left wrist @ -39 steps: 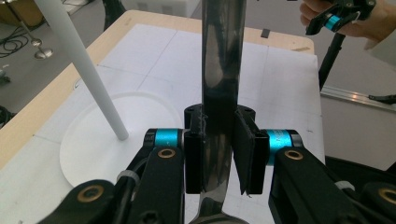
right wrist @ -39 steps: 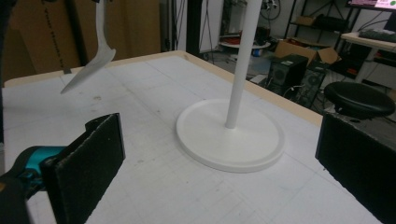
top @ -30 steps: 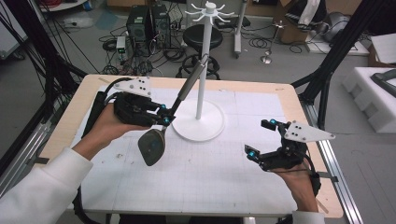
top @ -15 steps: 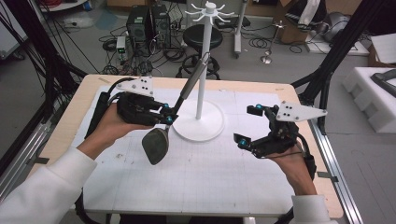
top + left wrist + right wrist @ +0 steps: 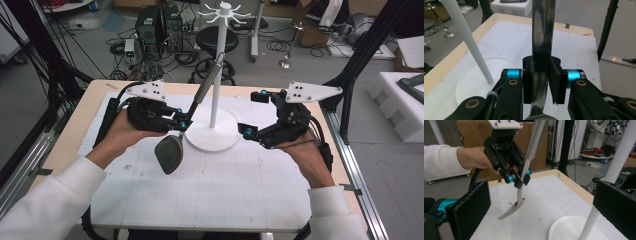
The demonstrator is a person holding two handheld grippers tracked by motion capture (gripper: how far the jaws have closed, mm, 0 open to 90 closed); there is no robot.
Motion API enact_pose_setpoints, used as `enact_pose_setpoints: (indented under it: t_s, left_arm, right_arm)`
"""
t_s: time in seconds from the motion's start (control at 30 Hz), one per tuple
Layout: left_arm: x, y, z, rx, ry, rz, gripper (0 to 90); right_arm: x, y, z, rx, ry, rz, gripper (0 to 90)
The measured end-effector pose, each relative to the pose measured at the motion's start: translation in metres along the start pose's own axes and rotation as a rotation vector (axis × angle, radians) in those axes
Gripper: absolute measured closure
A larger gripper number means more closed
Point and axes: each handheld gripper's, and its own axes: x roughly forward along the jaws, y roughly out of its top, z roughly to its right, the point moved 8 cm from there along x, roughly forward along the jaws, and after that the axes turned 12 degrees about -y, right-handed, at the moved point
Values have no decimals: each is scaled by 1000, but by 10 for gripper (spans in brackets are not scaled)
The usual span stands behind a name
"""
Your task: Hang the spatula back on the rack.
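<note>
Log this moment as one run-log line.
left gripper: shut on spatula handle, held above table | right gripper: open, empty, beside white stand | spatula not hung

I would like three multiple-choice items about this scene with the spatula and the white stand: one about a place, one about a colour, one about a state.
1. Where does the white stand sit?
A. on the floor
B. on the table, between the two grippers
C. on the stool

2. What colour is the stand's pole?
A. white
B. red
C. black

3. How is the right gripper?
A. shut on the spatula
B. shut on the pole
C. open, holding nothing

Key: 1 B, its round base rests on the table between the left gripper and the right one. 2 A, the pole is white in every view. 3 C, its jaws stand wide apart; the spatula is clamped by the left gripper.
</note>
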Motion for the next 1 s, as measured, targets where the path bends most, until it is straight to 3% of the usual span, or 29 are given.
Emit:
enact_pose_setpoints:
  t_s: [0.33,0.43,0.8,0.87,1.0]
  left_arm:
    - [2,2,-2,-8,5,7,752]
    - [4,2,-3,-4,6,0,752]
    - [2,1,-5,0,11,-6,752]
    - [1,2,-5,-8,15,1,752]
    - [0,2,-5,-2,15,2,751]
  right_arm:
    - [20,23,-3,-36,20,-24,3]
    - [26,29,-3,-40,16,-26,45]
    - [39,40,-6,-28,51,-39,66]
    - [40,42,-8,-33,64,-44,153]
    - [45,47,-9,-46,53,-45,161]
